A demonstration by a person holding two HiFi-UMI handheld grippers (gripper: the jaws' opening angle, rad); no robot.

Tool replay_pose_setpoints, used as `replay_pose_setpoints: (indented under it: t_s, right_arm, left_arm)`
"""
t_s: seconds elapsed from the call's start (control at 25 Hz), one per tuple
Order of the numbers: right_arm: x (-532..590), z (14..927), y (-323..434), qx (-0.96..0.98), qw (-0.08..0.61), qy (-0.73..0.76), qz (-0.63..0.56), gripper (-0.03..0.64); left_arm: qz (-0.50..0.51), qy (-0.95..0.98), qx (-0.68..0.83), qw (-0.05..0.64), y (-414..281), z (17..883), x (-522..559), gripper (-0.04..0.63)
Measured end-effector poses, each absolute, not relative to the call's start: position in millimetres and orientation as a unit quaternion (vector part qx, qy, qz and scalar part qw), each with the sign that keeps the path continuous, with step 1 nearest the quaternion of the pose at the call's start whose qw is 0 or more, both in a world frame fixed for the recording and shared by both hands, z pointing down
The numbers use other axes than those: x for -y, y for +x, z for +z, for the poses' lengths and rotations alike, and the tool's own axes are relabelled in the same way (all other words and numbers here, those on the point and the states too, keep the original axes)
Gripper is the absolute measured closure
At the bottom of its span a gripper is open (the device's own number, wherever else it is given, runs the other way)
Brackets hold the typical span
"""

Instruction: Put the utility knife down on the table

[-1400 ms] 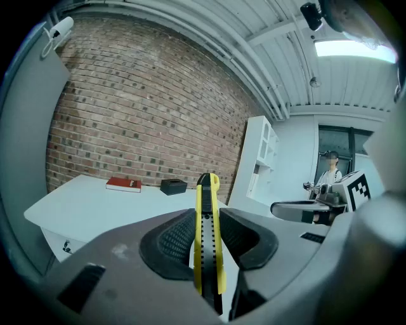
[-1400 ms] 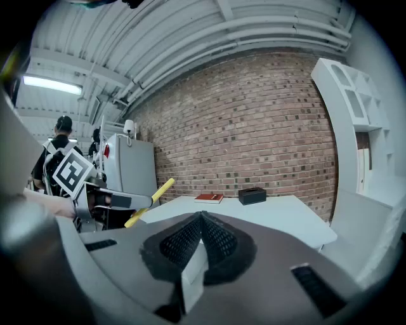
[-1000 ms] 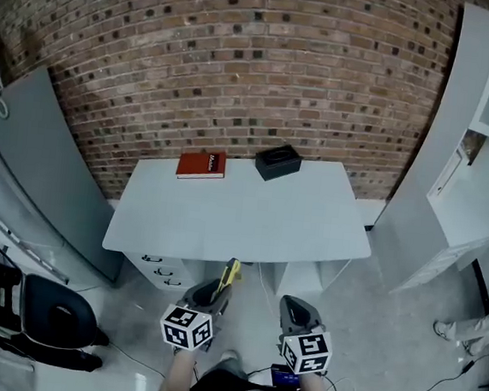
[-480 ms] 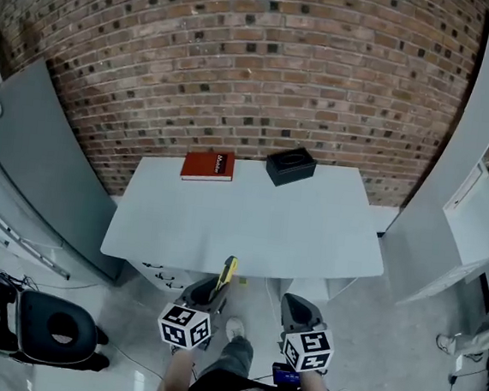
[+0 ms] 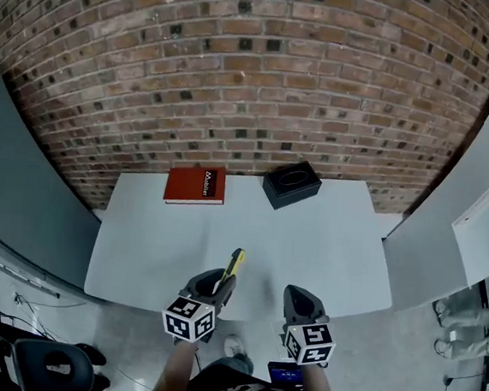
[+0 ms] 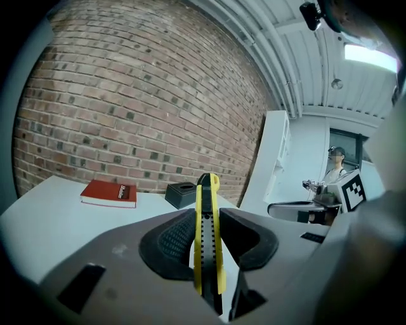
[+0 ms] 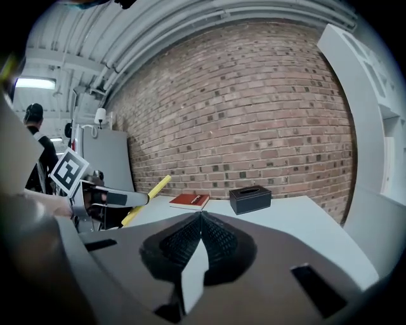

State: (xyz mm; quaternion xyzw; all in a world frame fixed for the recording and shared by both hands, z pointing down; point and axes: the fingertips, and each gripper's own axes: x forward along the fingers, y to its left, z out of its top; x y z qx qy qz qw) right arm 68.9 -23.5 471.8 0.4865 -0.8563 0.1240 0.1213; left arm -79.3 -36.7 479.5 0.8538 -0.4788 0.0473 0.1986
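Left gripper [image 5: 216,287] clamps the one utility knife [image 5: 233,265]; right gripper [image 5: 297,300] is pinched together, empty. On the table [image 5: 334,250]: one red book [image 5: 196,185]; one black box [image 5: 291,184].

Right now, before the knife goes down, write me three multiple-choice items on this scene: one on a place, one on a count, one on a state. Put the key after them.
1. In the head view, where does the red book lie from the black box?
A. to its left
B. to its right
C. on top of it

2. How many things lie on the table?
A. none
B. two
C. four

3. The utility knife is:
A. flat on the table
B. clamped in the left gripper
C. clamped in the right gripper

Key:
1 A: the book sits left of the box, apart from it.
2 B: only the book and the box rest there.
3 B: the left gripper view shows the jaws closed on the knife's yellow and black body, while the right gripper is shut on nothing.
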Motion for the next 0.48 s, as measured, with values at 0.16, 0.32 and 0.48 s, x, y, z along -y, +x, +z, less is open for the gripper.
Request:
replay_pose_setpoints:
  t_s: [0.16,0.32,0.48]
  right_arm:
    - [73,475,53,0.852,0.129,0.492,0.124,0.617]
    - [101,480,45,0.846,0.134,0.5,0.126,0.615]
    - [108,480,42,0.844,0.135,0.503,0.125,0.617]
  left_arm:
    - [0.047,0.853,0.477,0.205,-98,485,85,0.472]
    - [0.04,0.853,0.474,0.216,-111,492,115,0.472]
    - [0.033,0.852,0.474,0.221,-117,498,129,0.472]
